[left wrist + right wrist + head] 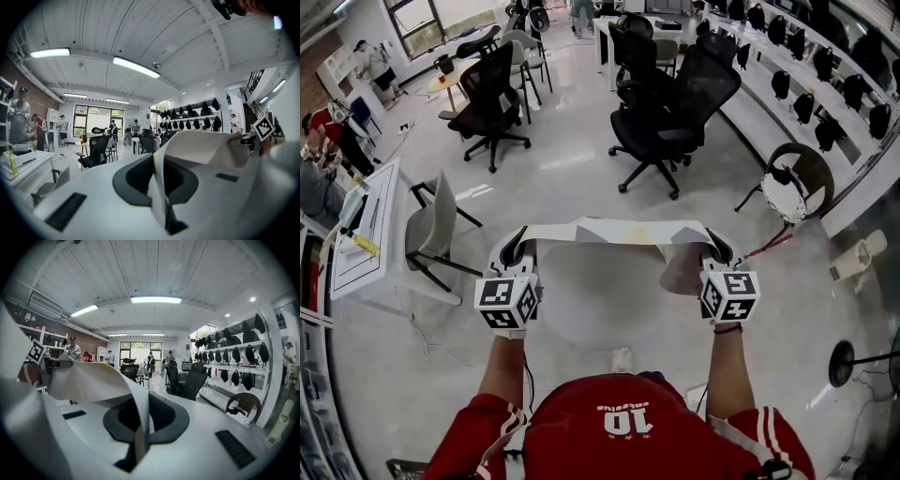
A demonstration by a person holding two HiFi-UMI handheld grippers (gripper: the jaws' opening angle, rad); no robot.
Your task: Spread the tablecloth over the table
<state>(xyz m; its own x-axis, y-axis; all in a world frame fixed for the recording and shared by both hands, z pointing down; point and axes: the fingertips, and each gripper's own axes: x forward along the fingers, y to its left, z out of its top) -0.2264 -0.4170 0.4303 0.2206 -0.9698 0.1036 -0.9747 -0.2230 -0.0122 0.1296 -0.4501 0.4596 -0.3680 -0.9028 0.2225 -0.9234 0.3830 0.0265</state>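
I hold a pale grey-white tablecloth (609,232) stretched level between both grippers, with a fold hanging near the right one. My left gripper (517,247) is shut on its left edge and my right gripper (718,247) on its right edge. Below the cloth is a round white table (591,314), just in front of the person. In the left gripper view the cloth (201,150) runs from the shut left gripper (159,187) off to the right. In the right gripper view the cloth (89,378) leaves the shut right gripper (140,427) and sweeps left.
A grey chair (436,225) and a white desk (370,234) stand at the left. Black office chairs (670,112) are beyond the table. A round stand (797,183) and a shelf of black headsets (825,84) are at the right. People stand at the far left.
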